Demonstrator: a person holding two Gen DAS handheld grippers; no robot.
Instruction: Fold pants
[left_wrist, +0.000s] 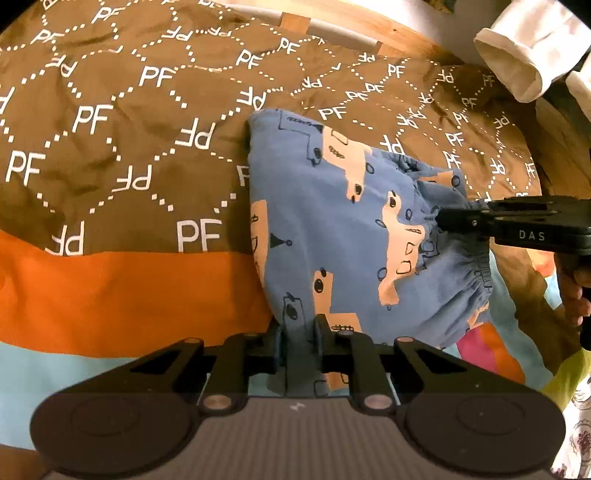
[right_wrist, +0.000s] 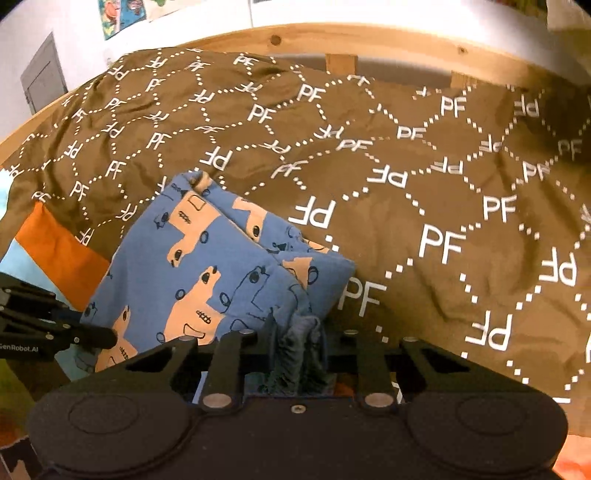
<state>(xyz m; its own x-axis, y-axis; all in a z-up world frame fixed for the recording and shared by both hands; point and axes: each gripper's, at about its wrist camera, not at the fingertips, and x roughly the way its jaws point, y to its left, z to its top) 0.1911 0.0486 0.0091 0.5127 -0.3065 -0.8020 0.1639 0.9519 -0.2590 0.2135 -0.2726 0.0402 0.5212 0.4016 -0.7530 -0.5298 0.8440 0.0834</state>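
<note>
Small blue pants (left_wrist: 332, 229) printed with tan trucks lie folded on a brown bedspread (left_wrist: 129, 129). In the left wrist view my left gripper (left_wrist: 298, 338) is shut on the near edge of the cloth, which bunches between its jaws. The right gripper (left_wrist: 443, 218) comes in from the right and pinches the gathered elastic waistband. In the right wrist view the pants (right_wrist: 207, 266) rise from the bed, and my right gripper (right_wrist: 297, 341) is shut on a bunched wad of waistband. The left gripper (right_wrist: 110, 334) holds the pants' left edge there.
The brown bedspread (right_wrist: 443, 184) with white "PF" lettering has an orange band (left_wrist: 110, 295) and light blue below it. A wooden bed frame (right_wrist: 369, 40) runs along the far side. White folded cloth (left_wrist: 524, 55) hangs at the upper right. A person's fingers (left_wrist: 576, 295) grip the right tool's handle.
</note>
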